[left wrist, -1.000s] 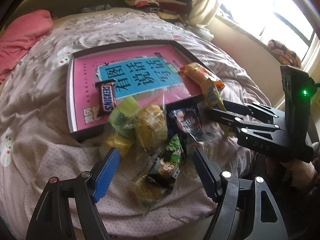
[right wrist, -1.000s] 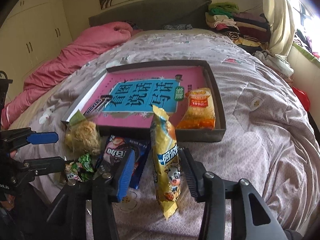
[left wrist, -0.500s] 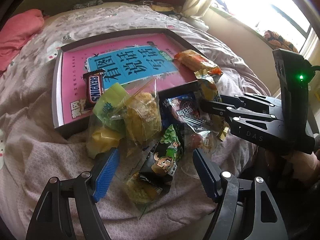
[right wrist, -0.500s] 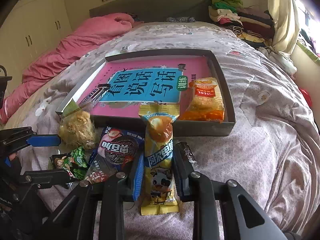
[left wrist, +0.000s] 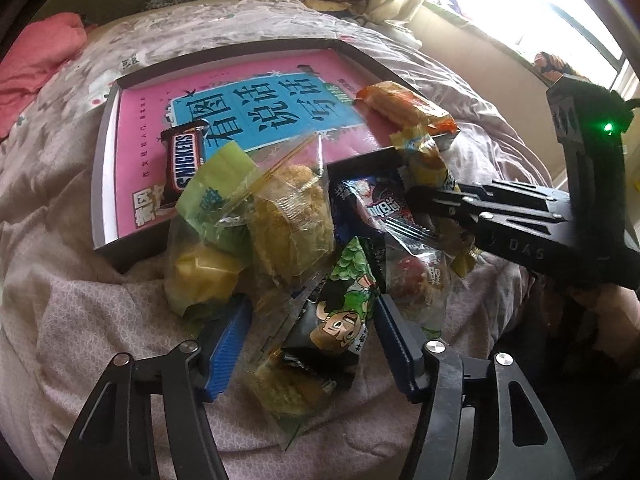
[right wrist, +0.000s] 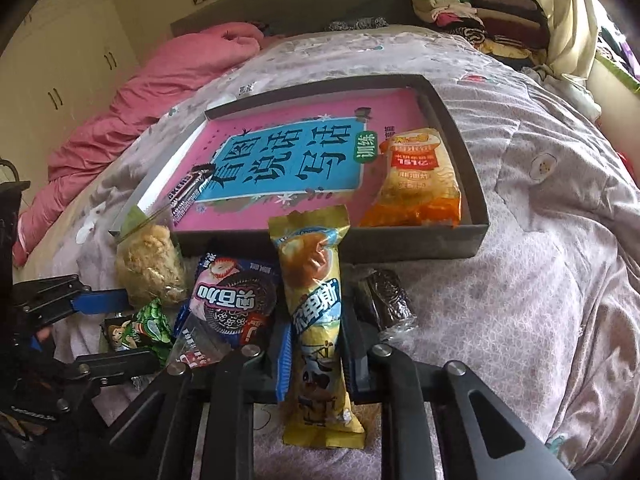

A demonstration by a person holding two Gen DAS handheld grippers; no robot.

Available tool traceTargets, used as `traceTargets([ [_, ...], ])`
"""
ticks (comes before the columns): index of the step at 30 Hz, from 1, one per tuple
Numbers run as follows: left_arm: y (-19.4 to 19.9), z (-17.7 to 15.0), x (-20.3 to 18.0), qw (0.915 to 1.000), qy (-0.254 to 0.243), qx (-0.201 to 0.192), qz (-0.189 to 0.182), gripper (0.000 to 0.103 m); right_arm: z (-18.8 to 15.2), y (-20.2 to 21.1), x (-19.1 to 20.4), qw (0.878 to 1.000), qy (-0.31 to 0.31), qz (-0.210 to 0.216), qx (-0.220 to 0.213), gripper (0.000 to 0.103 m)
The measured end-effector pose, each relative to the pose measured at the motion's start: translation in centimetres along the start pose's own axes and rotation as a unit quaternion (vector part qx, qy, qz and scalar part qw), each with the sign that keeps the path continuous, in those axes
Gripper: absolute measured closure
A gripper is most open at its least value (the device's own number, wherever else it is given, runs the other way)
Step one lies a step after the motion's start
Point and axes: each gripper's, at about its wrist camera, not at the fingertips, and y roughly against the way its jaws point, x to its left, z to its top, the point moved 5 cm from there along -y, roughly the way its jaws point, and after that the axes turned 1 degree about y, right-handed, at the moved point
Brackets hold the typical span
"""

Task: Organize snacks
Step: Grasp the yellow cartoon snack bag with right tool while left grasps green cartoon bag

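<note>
A dark tray [right wrist: 474, 184] with a pink book in it lies on the bed; a Snickers bar [left wrist: 183, 160] and an orange packet [right wrist: 420, 178] lie inside. My right gripper [right wrist: 316, 350] is shut on a long yellow snack packet [right wrist: 316, 300] in front of the tray. My left gripper [left wrist: 312, 340] is open around a green cartoon packet [left wrist: 340, 316] in the pile. An Oreo packet [right wrist: 232, 296], a clear bag of yellow pastry [left wrist: 292, 216] and a green-yellow bag [left wrist: 204, 264] lie beside it.
A dark wrapped cake [right wrist: 384, 300] lies right of the yellow packet. A pink quilt [right wrist: 160, 92] lies at the bed's far left. Folded clothes [right wrist: 472, 12] are stacked by the headboard. A window [left wrist: 540, 12] is to the right.
My right gripper has closed on the yellow packet and lifted it slightly. My left gripper has moved forward over the green cartoon packet and narrowed a little.
</note>
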Motion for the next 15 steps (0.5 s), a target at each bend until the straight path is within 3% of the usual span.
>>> traceTargets([
  [6, -0.2, 0.2, -0.4, 1.0, -0.006, 0.001, 0.003, 0.042, 0.4, 1.2, -0.2, 1.0, -0.013, 0.012, -0.02, 0.083],
  [11, -0.4, 0.2, -0.7, 1.0, -0.009, 0.001, -0.001, 0.059, 0.6, 1.6, -0.7, 0.999, -0.027, 0.016, -0.029, 0.083],
  [15, -0.4, 0.2, -0.9, 0.9999, -0.006, 0.002, -0.013, 0.063, 0.7, 1.8, -0.7, 0.999, -0.028, 0.016, -0.034, 0.083],
])
